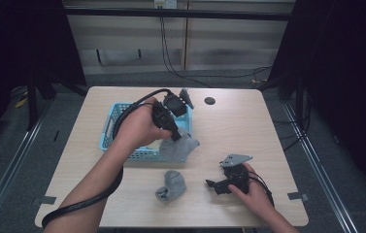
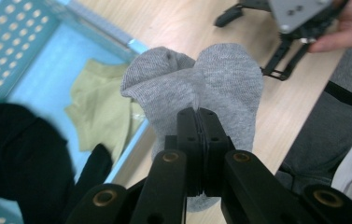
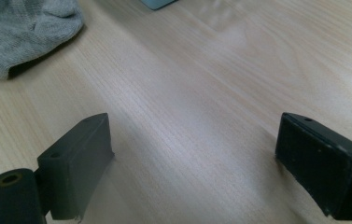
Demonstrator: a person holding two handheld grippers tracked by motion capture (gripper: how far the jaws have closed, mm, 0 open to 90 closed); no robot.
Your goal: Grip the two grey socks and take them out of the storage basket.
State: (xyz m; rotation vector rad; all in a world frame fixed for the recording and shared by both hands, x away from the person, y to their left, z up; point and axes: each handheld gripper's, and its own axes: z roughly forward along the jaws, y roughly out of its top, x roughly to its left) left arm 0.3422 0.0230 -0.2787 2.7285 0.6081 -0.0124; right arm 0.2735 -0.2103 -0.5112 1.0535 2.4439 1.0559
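At the left of the pale wooden bench (image 1: 229,121) stands the light blue perforated plastic basket (image 1: 115,119), holding a black garment (image 2: 22,158) and an olive-green piece of cloth (image 2: 99,112). The left hand-held gripper (image 1: 175,137) hangs over the basket's near right corner with its jaws pinched tight on a grey knitted sock (image 2: 197,88), which dangles against the basket's rim, partly over the bench.

To do this step well, I judge the sock should be carried further over the basket's open middle before the jaws part, so that its hanging end clears the rim and does not drape outside. The grip sits on a fold near the sock's middle, so both lobes hang free; lowering it until the fabric rests on the clothes inside would keep it from snagging on the perforated wall.

Further right, a second grey sock (image 1: 171,186) lies crumpled on the bench near the front edge, well apart from the basket. The right hand-held gripper (image 1: 213,187) rests on the bench just right of it, jaws wide apart with nothing between them, pointing toward that sock.

From above, the left hand hides much of the basket's inside, so how full it is cannot be judged there. The left gripper view cuts off the black garment, and what kind of garment the olive cloth is cannot be made out. The right gripper view crops the lying sock at the corner.
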